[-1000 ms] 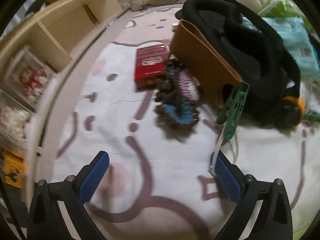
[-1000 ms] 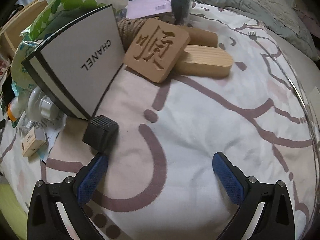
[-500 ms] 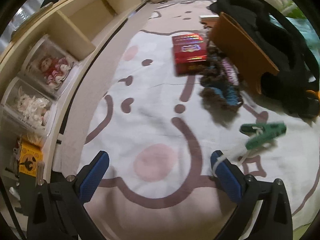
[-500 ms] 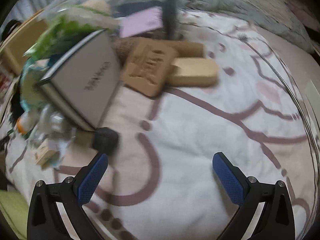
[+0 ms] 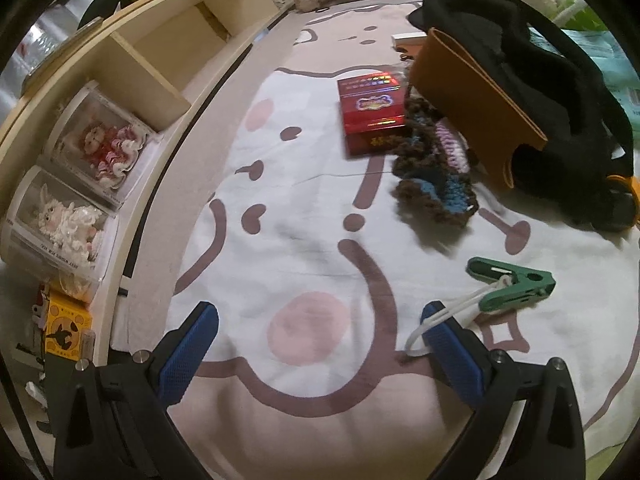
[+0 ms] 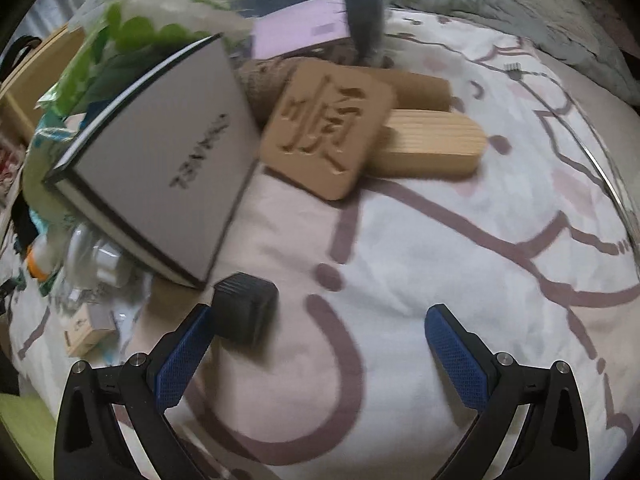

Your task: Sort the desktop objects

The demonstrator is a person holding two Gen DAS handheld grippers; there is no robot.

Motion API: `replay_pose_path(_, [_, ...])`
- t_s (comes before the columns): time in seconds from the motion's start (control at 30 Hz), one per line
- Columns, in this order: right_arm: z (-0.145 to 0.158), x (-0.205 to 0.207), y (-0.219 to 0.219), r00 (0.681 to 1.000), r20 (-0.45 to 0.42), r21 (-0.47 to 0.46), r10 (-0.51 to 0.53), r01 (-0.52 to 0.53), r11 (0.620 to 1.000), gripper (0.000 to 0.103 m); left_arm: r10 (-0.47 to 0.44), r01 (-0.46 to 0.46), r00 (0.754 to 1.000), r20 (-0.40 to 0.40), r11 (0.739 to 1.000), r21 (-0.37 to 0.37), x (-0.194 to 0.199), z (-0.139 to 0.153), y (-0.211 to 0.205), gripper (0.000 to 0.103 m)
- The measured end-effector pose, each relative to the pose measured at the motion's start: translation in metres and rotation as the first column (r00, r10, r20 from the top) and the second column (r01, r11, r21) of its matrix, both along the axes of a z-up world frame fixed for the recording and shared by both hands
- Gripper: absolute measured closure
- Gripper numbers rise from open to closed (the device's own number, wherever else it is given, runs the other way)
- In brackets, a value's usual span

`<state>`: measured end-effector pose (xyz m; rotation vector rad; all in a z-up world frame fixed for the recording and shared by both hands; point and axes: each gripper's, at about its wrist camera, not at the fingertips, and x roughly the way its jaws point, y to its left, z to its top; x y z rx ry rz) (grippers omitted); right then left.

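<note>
In the left wrist view my left gripper (image 5: pixel 320 340) is open and empty above the patterned cloth (image 5: pixel 312 248). A green clothes peg (image 5: pixel 514 282) with a white cord lies just ahead of the right finger; the cord loop touches that fingertip. Farther off are a red box (image 5: pixel 372 110), a crocheted piece (image 5: pixel 434 176), a brown leather wallet (image 5: pixel 476 96) and a black cloth bag (image 5: pixel 540 92). In the right wrist view my right gripper (image 6: pixel 316 336) is open and empty. A small black cube (image 6: pixel 246 312) sits by its left fingertip. Behind are a white Chanel box (image 6: pixel 160 160), a carved wooden tile (image 6: pixel 328 128) and wooden blocks (image 6: pixel 432 144).
A wooden shelf (image 5: pixel 132 64) with clear doll boxes (image 5: pixel 100 144) runs along the left edge. In the right wrist view small bottles and a little box (image 6: pixel 88 328) clutter the left, with green-printed packaging (image 6: pixel 132 28) and grey bedding (image 6: pixel 500 0) behind.
The left gripper pulled back and swung left; the green peg now lies flat on the cloth near its right finger. The right gripper wobbled and came closer to the black cube.
</note>
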<state>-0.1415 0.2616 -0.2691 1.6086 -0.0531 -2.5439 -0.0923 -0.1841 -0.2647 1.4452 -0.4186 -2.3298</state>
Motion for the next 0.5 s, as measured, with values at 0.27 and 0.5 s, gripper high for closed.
replay_pose_path(0.27, [-0.003,0.014,0.029,0.997,-0.005,0.041,-0.082,0.082,0.996,0.000,-0.033,0.033,0.999,-0.008,0.997,0.069,0.002,0.004,0.002,0.001])
replay_pose_path(0.5, [-0.003,0.023,0.048,0.987,-0.002,0.075,-0.159,0.159,0.984,0.000,-0.149,0.150,0.989,-0.017,0.981,0.126,0.006,0.010,0.023,0.001])
